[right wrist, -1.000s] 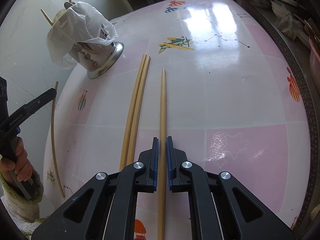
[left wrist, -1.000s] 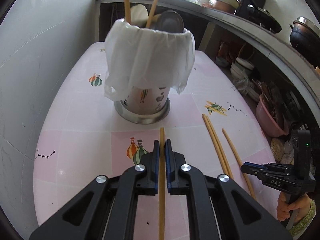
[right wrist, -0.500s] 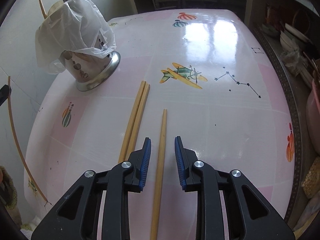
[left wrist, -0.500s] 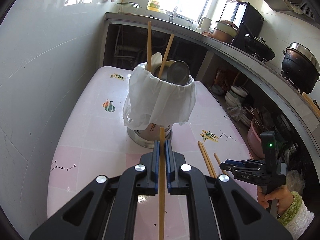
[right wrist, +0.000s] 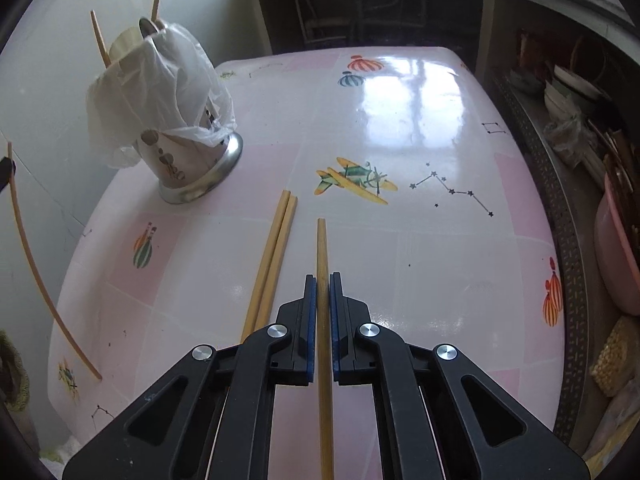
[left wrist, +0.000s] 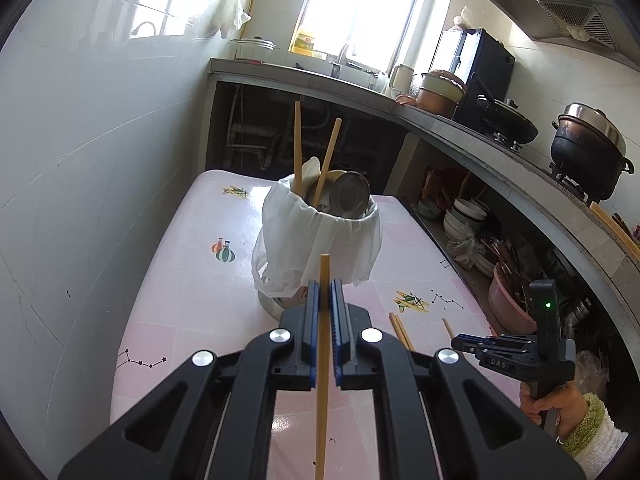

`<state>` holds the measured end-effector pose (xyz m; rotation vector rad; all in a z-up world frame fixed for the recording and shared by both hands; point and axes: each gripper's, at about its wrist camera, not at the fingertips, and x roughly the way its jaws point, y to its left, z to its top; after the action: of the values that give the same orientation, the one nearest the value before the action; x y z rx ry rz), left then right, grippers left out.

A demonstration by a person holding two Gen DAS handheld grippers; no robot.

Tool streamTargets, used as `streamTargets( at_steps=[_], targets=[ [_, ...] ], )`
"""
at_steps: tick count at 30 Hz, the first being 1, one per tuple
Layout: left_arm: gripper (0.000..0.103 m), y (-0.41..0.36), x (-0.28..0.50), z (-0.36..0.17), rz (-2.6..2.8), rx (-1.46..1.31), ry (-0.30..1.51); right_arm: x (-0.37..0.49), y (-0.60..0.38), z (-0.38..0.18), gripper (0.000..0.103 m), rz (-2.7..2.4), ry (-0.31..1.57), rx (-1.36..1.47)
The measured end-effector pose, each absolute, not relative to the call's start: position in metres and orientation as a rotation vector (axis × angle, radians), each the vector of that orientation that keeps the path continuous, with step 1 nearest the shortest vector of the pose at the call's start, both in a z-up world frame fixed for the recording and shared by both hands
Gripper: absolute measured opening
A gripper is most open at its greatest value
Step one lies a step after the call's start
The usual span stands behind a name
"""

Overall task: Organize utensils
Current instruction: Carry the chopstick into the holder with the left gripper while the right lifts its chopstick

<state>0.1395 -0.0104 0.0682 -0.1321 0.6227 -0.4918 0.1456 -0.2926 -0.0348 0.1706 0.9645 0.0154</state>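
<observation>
Pink table (right wrist: 420,240) lies bare right of both tools' clamped chopsticks (right wrist: 323,320)

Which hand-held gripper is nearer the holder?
Left. The left hand-held gripper, shut on a chopstick, sits just before the holder; the right one is farther back, beside the chopstick pair.
</observation>
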Motion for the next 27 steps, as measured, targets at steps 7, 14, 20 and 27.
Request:
streamTargets(
  at_steps=[7,14,20,27],
  targets=[
    [0.005,-0.003,0.133,0.089,-0.503,-0.165,0.557,0.117,-0.312,0.028,0.004,0.032,0.787,0.294],
    [0.005,0.000,0.124,0.121,-0.524,-0.188,0.461,0.100,-0.317,0.076,0.004,0.071,0.644,0.327],
    [0.005,-0.002,0.122,0.151,-0.552,-0.203,0.388,0.100,-0.316,0.099,0.004,0.106,0.575,0.333],
    [0.005,-0.004,0.127,0.202,-0.588,-0.225,0.273,0.104,-0.307,0.103,0.004,0.137,0.558,0.328]
  ],
)
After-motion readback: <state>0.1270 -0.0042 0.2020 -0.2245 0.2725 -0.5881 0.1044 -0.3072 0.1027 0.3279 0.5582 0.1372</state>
